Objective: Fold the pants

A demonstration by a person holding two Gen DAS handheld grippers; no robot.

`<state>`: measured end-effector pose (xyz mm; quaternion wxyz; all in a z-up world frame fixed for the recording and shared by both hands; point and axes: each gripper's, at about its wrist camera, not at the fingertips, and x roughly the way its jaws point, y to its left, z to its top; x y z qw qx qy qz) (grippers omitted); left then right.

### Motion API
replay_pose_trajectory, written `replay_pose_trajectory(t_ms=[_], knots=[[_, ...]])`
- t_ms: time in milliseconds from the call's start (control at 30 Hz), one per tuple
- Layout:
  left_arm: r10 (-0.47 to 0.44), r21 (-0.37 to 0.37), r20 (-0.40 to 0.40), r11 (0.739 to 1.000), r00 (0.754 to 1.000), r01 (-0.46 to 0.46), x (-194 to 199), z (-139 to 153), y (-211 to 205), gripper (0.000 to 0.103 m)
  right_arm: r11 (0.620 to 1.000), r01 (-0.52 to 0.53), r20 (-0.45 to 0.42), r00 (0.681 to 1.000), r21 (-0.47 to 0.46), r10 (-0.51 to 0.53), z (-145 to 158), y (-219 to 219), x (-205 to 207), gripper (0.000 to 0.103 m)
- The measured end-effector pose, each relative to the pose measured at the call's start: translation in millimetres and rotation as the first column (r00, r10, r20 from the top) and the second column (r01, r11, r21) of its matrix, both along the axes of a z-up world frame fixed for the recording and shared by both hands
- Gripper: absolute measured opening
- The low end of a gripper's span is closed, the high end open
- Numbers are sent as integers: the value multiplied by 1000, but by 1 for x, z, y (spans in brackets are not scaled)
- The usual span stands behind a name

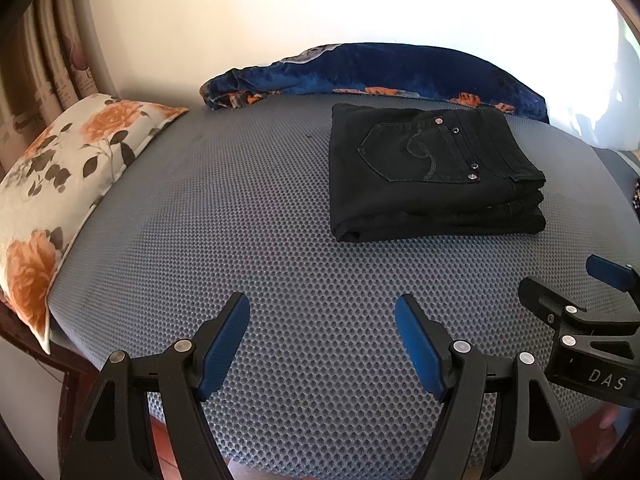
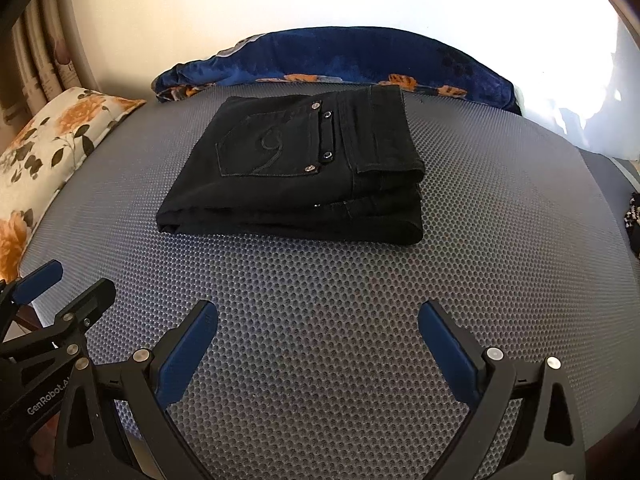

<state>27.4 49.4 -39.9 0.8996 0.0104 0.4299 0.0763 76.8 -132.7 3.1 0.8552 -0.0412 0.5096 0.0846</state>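
The black pants (image 1: 432,172) lie folded into a compact stack on the grey mesh mattress (image 1: 260,240), back pocket with studs facing up. In the right wrist view the pants (image 2: 304,172) sit straight ahead at mid-distance. My left gripper (image 1: 322,340) is open and empty, above the mattress near its front edge, left of and nearer than the pants. My right gripper (image 2: 318,344) is open and empty, in front of the pants. Each gripper shows in the other's view: the right one (image 1: 580,300) at the right edge, the left one (image 2: 68,292) at the left edge.
A floral pillow (image 1: 64,184) lies along the mattress's left side. A dark blue floral blanket (image 1: 380,72) is bunched along the far edge against the pale wall. A curtain (image 1: 52,48) hangs at far left. A patterned cloth (image 2: 634,224) shows at the right edge.
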Motion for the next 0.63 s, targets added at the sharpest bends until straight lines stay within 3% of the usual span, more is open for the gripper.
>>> replay_pose_trajectory(t_ms=[633], knots=[[-11, -31, -22, 999, 1000, 11, 2, -3, 3, 76, 1000, 1, -15, 1000, 8, -1, -4, 0, 0, 99]])
